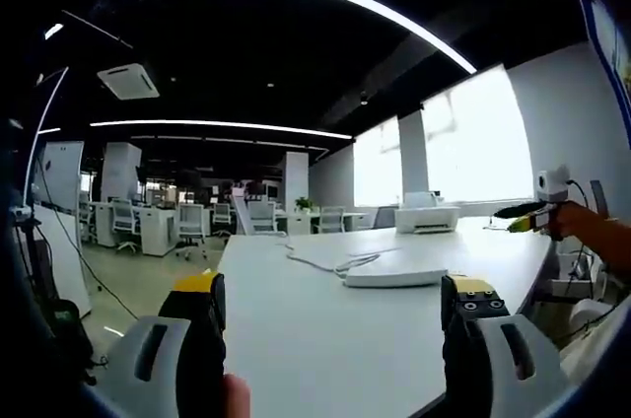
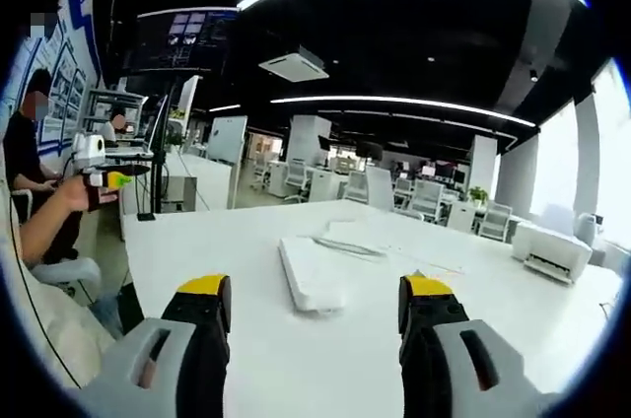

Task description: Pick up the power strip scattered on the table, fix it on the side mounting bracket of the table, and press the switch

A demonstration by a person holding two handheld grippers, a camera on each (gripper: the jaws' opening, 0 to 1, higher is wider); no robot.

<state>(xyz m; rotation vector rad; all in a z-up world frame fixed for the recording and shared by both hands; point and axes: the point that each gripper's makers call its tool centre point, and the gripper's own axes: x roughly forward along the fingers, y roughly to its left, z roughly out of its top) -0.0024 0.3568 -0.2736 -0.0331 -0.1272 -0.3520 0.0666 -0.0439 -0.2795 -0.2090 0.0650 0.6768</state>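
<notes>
Now both grippers are hovering over the white table, each with its jaws standing wide apart and holding nothing. Ahead of the left gripper, the white power strip is lying flat on the table, its white cable curling away across the surface. In the right gripper view, the power strip is lying just beyond the right gripper, between its jaws' lines. A white printer is sitting at the table's far end. Beside the table, a person's hand is gripping a yellow-tipped gripper handle.
</notes>
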